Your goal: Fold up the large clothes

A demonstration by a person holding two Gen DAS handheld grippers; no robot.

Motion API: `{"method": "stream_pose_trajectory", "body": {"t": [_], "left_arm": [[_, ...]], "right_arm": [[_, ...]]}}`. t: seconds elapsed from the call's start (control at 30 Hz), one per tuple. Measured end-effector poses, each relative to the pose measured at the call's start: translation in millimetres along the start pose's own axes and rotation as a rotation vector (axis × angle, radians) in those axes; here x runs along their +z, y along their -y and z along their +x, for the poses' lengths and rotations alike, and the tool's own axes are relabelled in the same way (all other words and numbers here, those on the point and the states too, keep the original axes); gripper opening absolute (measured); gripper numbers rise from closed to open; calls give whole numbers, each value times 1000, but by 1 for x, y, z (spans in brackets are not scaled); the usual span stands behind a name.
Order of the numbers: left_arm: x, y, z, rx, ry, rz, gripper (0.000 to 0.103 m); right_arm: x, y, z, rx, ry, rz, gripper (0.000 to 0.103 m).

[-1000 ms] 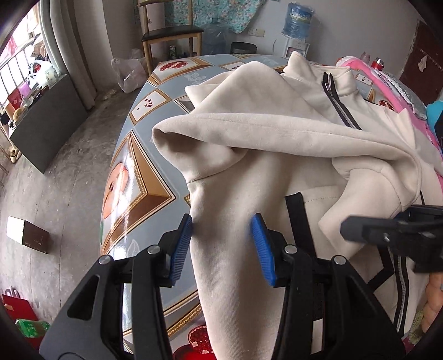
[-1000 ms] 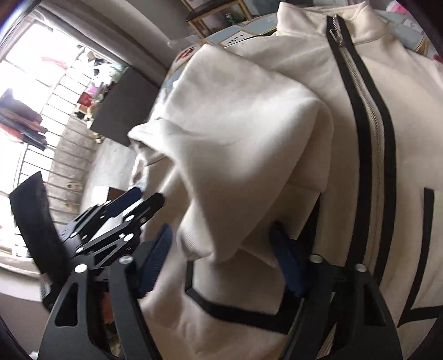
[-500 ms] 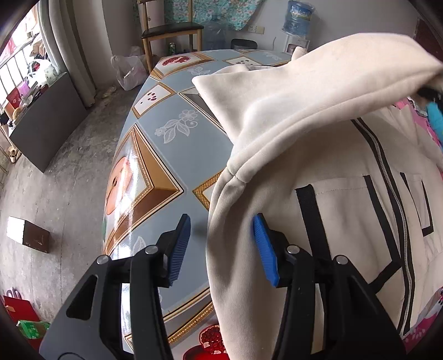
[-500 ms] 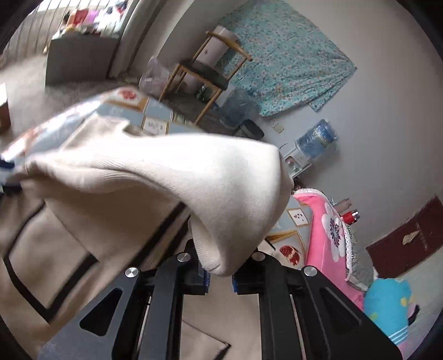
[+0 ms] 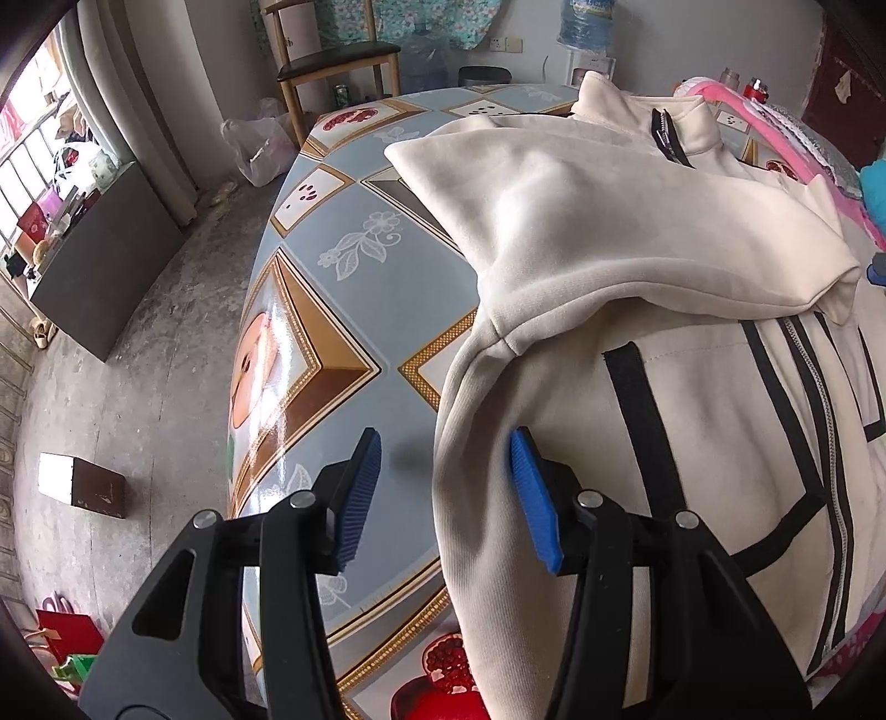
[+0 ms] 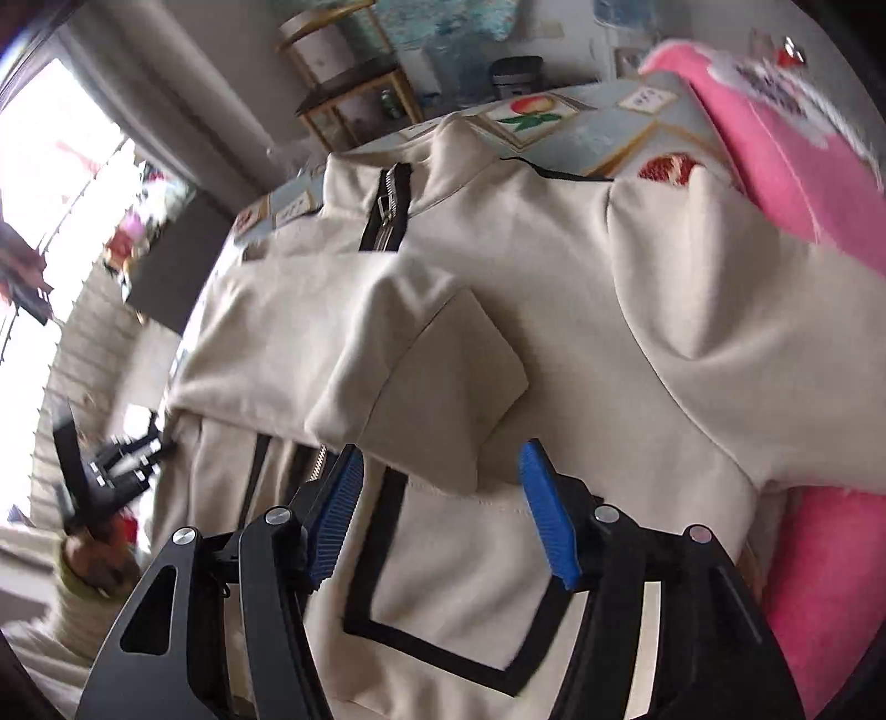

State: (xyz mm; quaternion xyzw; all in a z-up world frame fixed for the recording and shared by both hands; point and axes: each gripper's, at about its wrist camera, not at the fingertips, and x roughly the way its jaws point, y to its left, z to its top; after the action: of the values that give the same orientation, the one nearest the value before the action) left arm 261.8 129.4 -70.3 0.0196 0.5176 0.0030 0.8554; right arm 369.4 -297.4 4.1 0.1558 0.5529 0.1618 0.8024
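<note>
A cream zip jacket [image 5: 692, 421] with black trim lies face up on the patterned table [image 5: 332, 288]. Its sleeve [image 5: 609, 232] is folded across the chest, with the cuff [image 6: 443, 387] lying just ahead of my right gripper. My left gripper [image 5: 443, 487] is open and straddles the jacket's left side edge, empty. My right gripper [image 6: 437, 504] is open above the black-outlined pocket [image 6: 459, 598], holding nothing. The left gripper also shows in the right wrist view [image 6: 111, 465] at the jacket's far side.
Pink cloth [image 6: 775, 166] lies along the jacket's right side on the table. A wooden chair [image 5: 332, 61], a water bottle [image 5: 587, 22] and a plastic bag [image 5: 255, 144] stand beyond the table. A small box [image 5: 83, 484] sits on the floor at left.
My right gripper carried the sleeve across the jacket's chest, laid it down and opened, letting the cuff go. The left gripper has stayed open at the jacket's left edge.
</note>
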Motion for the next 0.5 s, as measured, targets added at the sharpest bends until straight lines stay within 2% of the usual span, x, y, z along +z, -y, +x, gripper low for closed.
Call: {"method": "stream_pose_trajectory", "body": {"t": [0.1, 0.17, 0.23, 0.3, 0.33, 0.37, 0.4, 0.5], "left_arm": [[1, 1, 2, 27, 8, 1, 48], [1, 2, 1, 37, 12, -1, 48], [2, 2, 1, 45, 15, -3, 48], [2, 2, 1, 49, 18, -3, 48], [2, 3, 1, 53, 21, 0, 47], [1, 3, 1, 54, 24, 3, 46], [1, 4, 1, 55, 27, 6, 46], [1, 5, 0, 56, 28, 17, 43]], "right_arm": [[0, 17, 27, -25, -51, 120, 52], [3, 20, 45, -37, -69, 159, 42], [10, 25, 60, -46, -64, 179, 40], [20, 20, 65, -78, -39, 147, 36], [20, 17, 68, -86, -35, 131, 28], [20, 12, 73, -100, -35, 107, 15], [19, 0, 74, -137, -31, 60, 11], [27, -20, 65, -214, 26, -34, 6]]}}
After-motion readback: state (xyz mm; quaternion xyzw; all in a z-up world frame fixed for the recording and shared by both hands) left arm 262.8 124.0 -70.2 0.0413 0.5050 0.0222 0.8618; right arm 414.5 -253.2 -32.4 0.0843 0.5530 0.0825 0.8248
